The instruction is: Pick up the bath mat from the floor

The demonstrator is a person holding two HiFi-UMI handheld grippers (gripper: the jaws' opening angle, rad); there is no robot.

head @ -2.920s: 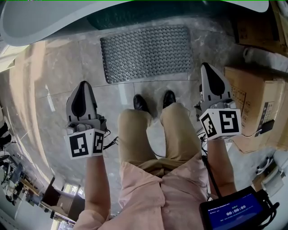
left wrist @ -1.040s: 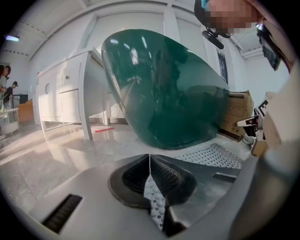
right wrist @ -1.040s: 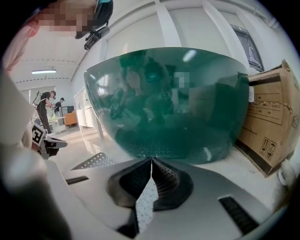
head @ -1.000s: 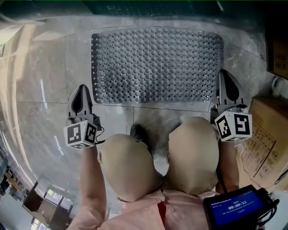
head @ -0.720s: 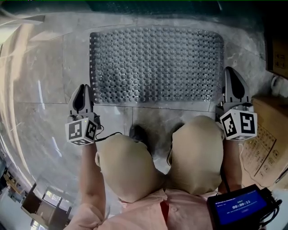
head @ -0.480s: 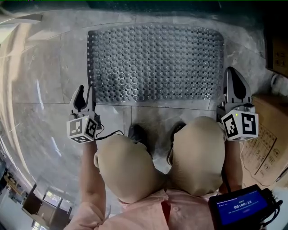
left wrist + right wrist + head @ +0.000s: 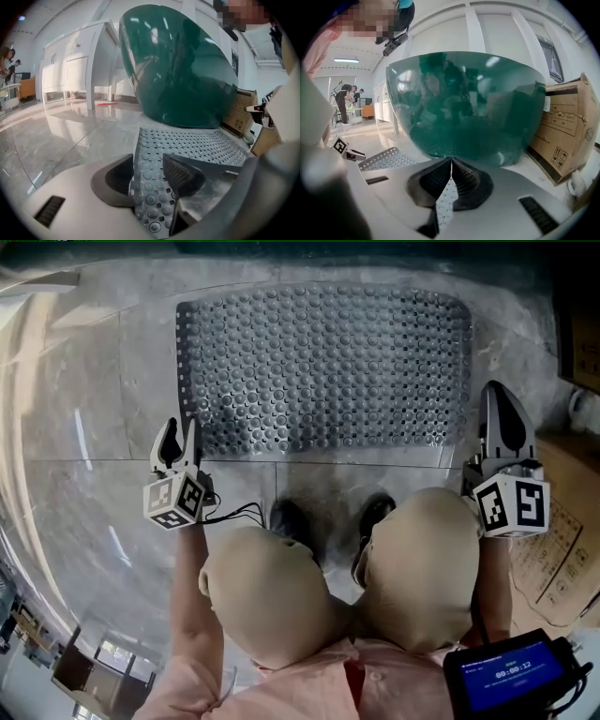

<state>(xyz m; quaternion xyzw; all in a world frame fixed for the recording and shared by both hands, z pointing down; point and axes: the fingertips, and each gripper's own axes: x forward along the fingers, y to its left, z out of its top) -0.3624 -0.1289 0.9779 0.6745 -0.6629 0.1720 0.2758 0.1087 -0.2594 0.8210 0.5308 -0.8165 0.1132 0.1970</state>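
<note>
left tongs point(image 7: 180, 427) point(image 7: 149, 164): jaws spreading apart, near left corner of the bath mat point(image 7: 323, 371) point(image 7: 197, 145) sits between them, pads not pressing it
right tongs point(image 7: 496, 390) point(image 7: 451, 161): clenched tight on nothing, just off the mat's near right corner; mat bumps show through the slit, can't tell if it touches
hidden: 2 knees point(image 7: 272, 592) cover most of both shoes point(image 7: 286, 518)
mat: flat on the floor point(image 7: 84, 427), far edge by the green tub point(image 7: 468, 108)
room: open tile on the left, cardboard box point(image 7: 562, 512) crowds the right
</note>
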